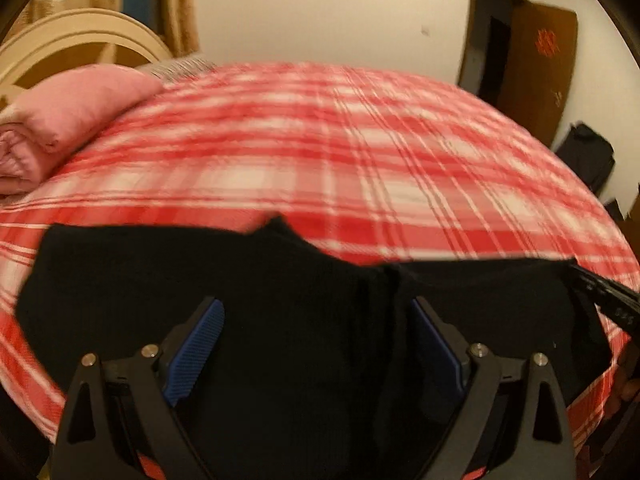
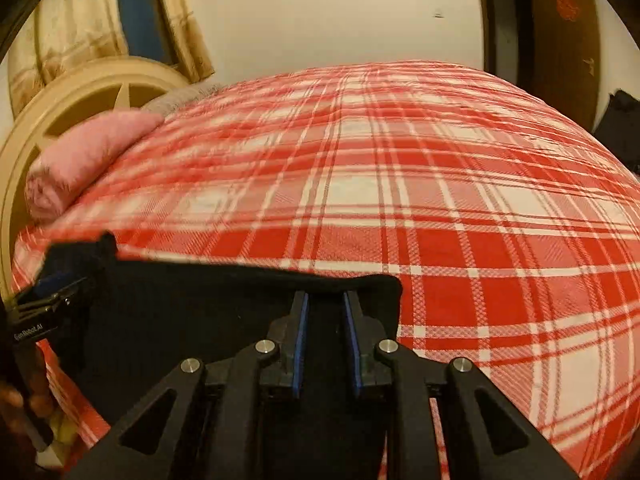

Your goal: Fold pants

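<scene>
Where the red-and-white plaid bedspread (image 2: 440, 200) covers the bed, no box, basket or drawer shows in either view — the bed alone bears things. On it, at the far left by the cream wooden headboard (image 2: 80, 92), lies a rolled pink blanket (image 2: 80, 156).

Black knit pants (image 1: 280, 320) lie on the near edge of the bedspread, spread wide and mostly flat. Fabric very dark; little detail reads beyond faint ribbing. From the left wrist view the far edge runs uneven, with one small peak near the middle and a vertical crease just right of centre. From the right wrist view the pants end in a rounded corner at the right, plaid bare beyond it.

Left gripper (image 1: 316, 312): blue ribbed pads (image 1: 196, 352) stand wide apart, above the pants, black cloth filling the gap below them; no pinch seen.

Right gripper (image 2: 324, 300): pads narrowly apart, a slim gap between them. Tips sit over the pants close to that rounded right corner. Black cloth shows in the gap — whether the pads press on it, cannot tell. From the left wrist view this gripper enters at the right edge of the pants; a hand (image 2: 24, 404) shows low on the left behind the other tool.
</scene>
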Tool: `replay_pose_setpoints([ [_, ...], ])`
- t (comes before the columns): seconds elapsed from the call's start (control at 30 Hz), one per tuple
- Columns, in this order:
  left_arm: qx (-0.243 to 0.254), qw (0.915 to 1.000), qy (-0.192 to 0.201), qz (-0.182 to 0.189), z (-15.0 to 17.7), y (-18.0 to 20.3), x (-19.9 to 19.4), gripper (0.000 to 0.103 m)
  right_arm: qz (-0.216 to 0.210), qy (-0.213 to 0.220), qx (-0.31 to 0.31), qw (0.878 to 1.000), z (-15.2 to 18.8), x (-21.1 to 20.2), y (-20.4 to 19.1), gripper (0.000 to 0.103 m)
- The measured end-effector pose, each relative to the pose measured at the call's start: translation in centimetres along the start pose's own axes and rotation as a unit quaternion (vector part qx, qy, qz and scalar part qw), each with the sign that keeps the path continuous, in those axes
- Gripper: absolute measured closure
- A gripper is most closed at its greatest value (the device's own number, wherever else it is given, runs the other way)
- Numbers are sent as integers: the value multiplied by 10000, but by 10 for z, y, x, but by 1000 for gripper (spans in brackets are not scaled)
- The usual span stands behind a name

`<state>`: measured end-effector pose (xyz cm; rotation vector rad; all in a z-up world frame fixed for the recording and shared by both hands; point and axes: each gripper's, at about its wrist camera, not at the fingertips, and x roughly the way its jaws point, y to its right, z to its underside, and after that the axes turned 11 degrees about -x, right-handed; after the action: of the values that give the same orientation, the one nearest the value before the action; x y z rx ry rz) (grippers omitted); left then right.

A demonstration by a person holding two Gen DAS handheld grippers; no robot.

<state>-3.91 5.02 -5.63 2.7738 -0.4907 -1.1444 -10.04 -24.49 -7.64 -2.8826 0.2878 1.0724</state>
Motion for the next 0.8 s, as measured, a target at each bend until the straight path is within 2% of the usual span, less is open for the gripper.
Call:
replay_pose_setpoints([
  [0.07, -275, 9991, 282, -153, -6, -26, -14, 8, -82, 591, 44, 9982, -4, -24, -6, 84],
  [0.13, -739, 9951, 501, -434, -11, -61, -25, 7, -183, 934, -189, 9953, -11, -42, -23, 83],
  [0.2, -1431, 9833, 730, -855, -13, -107, -34, 6, -541, 1024, -301, 9928, -14, -47, -42, 76],
  [0.23, -1940, 9714, 833, -1091, -12, -137, -39, 6, -690, 995, -344, 9920, -15, -47, -50, 72],
  [0.27, -2231, 9634, 874, -1202, -10, -153, -41, 6, -865, 940, -407, 9910, -14, -44, -61, 71],
  [0.3, -2639, 9509, 931, -1318, -7, -175, -44, 6, -972, 892, -461, 9902, -14, -42, -67, 71],
  [0.37, -3169, 9323, 929, -1477, 1, -204, -43, 6, -1191, 747, -629, 9881, -11, -36, -84, 71],
  [0.43, -3479, 9234, 687, -1471, 4, -223, -32, 7, -1340, 597, -748, 9864, -6, -31, -98, 71],
  [0.63, -3596, 9162, 346, -1736, 5, -226, -2, 8, -1442, 506, -985, 9833, 0, -32, -115, 71],
  [0.7, -3443, 9170, 393, -1975, 5, -218, 3, 7, -1433, 523, -948, 9837, -2, -34, -113, 71],
  [0.8, -3444, 9173, 339, -1968, 3, -217, 3, 9, -1485, 481, -807, 9844, -3, -32, -109, 71],
])
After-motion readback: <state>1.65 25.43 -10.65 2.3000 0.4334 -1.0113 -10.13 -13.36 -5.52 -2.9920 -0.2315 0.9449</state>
